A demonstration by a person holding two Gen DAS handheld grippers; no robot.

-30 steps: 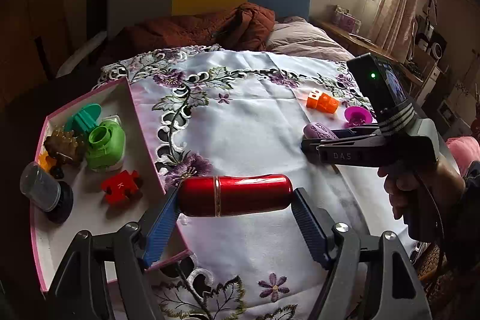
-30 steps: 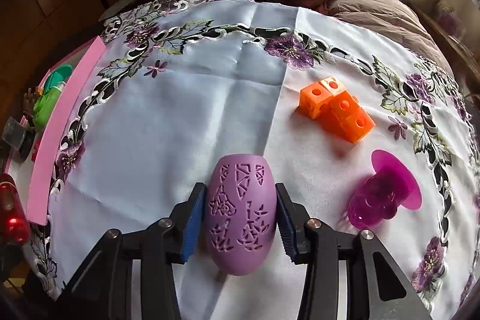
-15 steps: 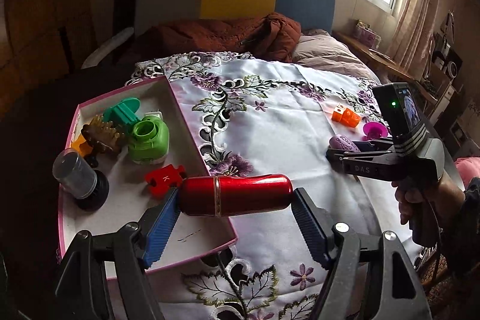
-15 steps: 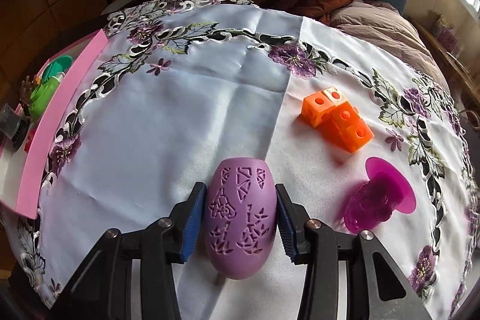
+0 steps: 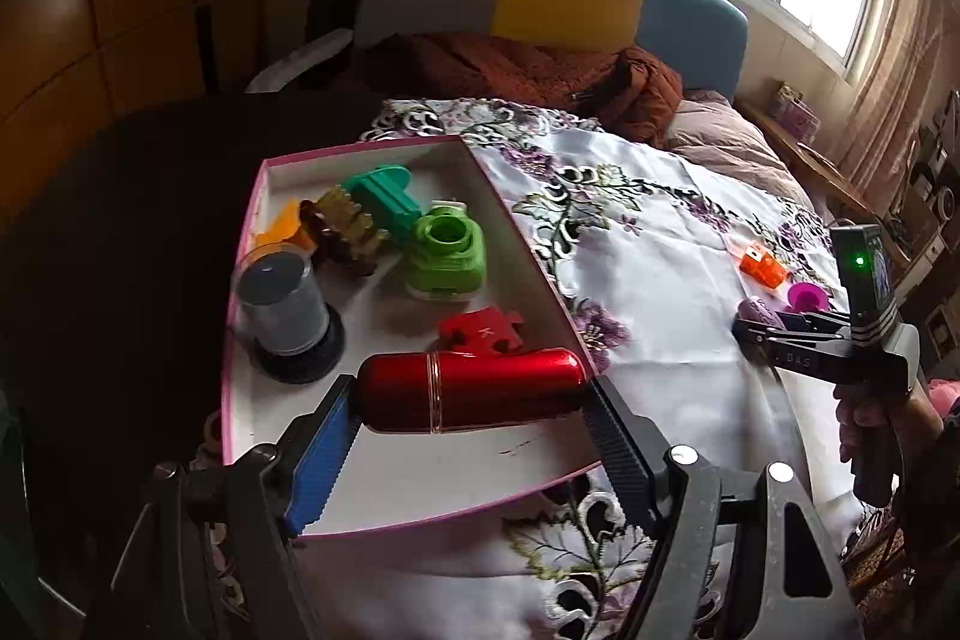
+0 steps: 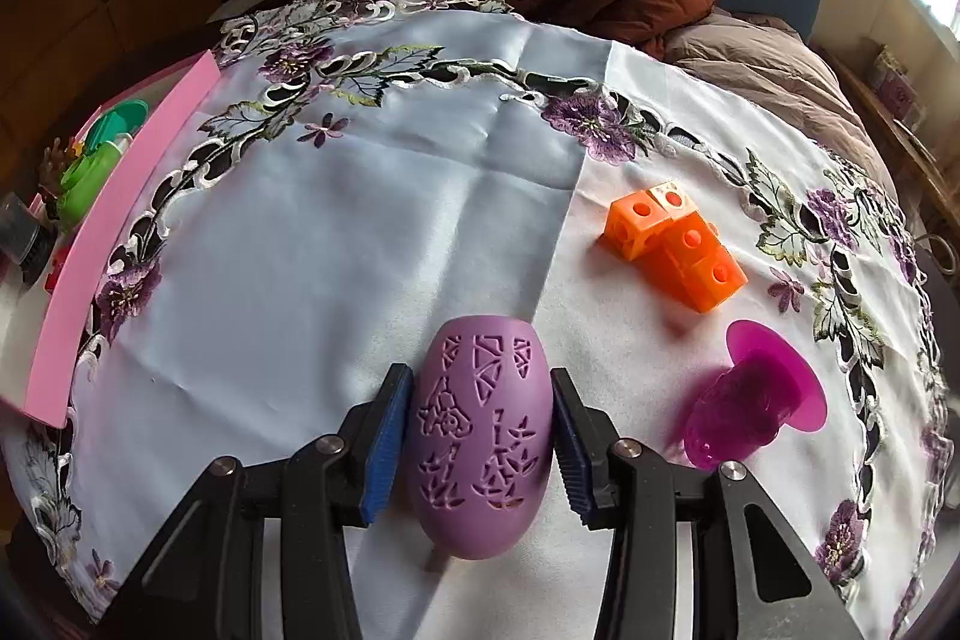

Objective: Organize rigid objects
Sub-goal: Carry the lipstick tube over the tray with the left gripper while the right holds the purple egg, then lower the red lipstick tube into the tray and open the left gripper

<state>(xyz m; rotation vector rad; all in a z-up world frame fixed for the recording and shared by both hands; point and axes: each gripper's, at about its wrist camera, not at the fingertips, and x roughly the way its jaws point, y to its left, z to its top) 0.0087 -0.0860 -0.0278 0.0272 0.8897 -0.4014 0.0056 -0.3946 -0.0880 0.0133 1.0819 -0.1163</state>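
**Red tube carried over the tray, purple egg held at the ready**

At the far left, a pink-rimmed tray (image 5: 528, 244) is seen on the flowered tablecloth (image 6: 360, 232), already holding a grey jar (image 5: 282, 304), a green block (image 5: 444, 259) and a red puzzle piece (image 5: 480, 331). The red tube (image 5: 471, 391) is gripped end to end by the left gripper (image 5: 468, 436) and hangs over the tray's bare near part. It is best lowered level onto that bare patch, clear of the jar, and released only once resting. Further right, the purple egg (image 6: 480, 442) is clamped by the right gripper (image 6: 480, 442) above the cloth. Orange cubes (image 6: 678, 244) and a magenta cup (image 6: 756, 406) lie beyond, not yet gathered.
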